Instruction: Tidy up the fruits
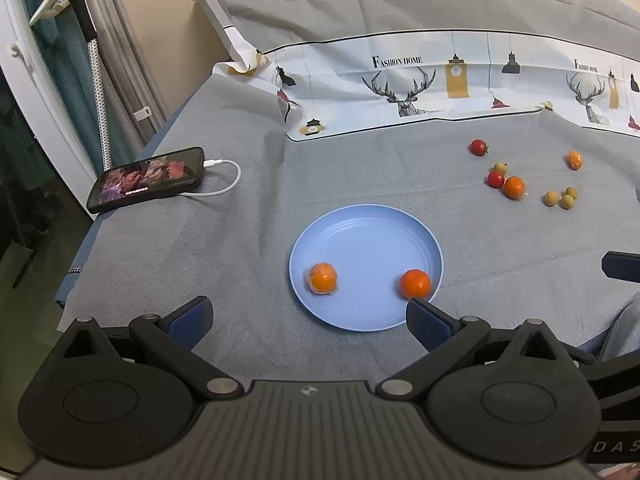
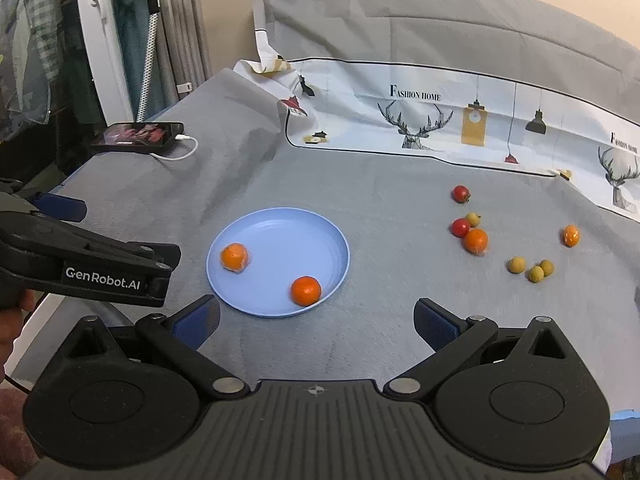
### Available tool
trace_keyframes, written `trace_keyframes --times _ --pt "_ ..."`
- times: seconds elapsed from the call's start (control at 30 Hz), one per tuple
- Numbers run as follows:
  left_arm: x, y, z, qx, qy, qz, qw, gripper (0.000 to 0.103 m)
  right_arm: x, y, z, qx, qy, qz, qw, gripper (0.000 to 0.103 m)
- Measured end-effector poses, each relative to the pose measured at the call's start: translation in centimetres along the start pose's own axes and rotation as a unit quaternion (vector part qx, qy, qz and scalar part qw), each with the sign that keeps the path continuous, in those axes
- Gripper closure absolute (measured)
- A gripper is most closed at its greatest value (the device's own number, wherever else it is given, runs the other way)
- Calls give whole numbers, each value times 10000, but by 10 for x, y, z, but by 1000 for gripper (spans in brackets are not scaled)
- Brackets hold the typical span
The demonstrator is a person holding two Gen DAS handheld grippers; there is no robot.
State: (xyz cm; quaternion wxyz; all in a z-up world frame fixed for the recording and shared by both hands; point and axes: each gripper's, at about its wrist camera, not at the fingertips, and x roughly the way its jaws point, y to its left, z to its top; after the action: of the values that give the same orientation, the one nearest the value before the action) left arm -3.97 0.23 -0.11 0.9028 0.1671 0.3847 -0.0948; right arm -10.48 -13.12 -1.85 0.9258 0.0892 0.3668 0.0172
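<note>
A blue plate [image 1: 368, 224] [image 2: 280, 224] lies on the grey cloth and holds two oranges, one at its left [image 1: 322, 278] [image 2: 234, 257] and one at its right [image 1: 415, 283] [image 2: 305, 290]. Loose fruit lies to the right: two more oranges [image 1: 514, 187] [image 2: 476, 241], two red cherry tomatoes [image 1: 496, 179] [image 2: 460, 227] and several small yellowish fruits [image 1: 551, 199] [image 2: 517, 265]. My left gripper [image 1: 308, 318] is open and empty, just short of the plate's near rim. My right gripper [image 2: 316, 322] is open and empty, near the plate's right front edge.
A phone [image 1: 146, 179] [image 2: 138, 135] with a white charging cable lies at the far left by the edge. A printed white cloth [image 1: 440, 80] covers the back. The left gripper's body [image 2: 88, 268] shows at the left of the right wrist view.
</note>
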Motion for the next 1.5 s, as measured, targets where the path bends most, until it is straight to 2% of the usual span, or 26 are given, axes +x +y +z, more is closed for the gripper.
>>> trace_keyframes --times 0.5,0.63,0.77,1.0,1.27,1.33,1.5 --pt "28 -19 24 123 181 -30 9998 0 25 -33 2 494 173 -161 9985 1" --pt "39 -33 36 223 206 -98 9995 0 31 -57 2 697 127 -432 9966 1" --pt "55 -55 51 383 242 -194 9988 0 38 -95 -1 991 90 -909 9909 1" --pt "101 -113 91 526 485 -717 9949 0 66 -173 -14 1507 54 -1672 9743 1" --pt "185 -216 140 541 739 -1246 9880 0 142 -265 -24 1701 156 -2437 9547 1" --pt "211 -241 148 505 802 -1489 9843 0 159 -283 -26 1751 178 -2542 9510 1" --pt "269 -284 168 133 1167 -1579 9804 0 203 -314 -26 2018 204 -2548 9455 1"
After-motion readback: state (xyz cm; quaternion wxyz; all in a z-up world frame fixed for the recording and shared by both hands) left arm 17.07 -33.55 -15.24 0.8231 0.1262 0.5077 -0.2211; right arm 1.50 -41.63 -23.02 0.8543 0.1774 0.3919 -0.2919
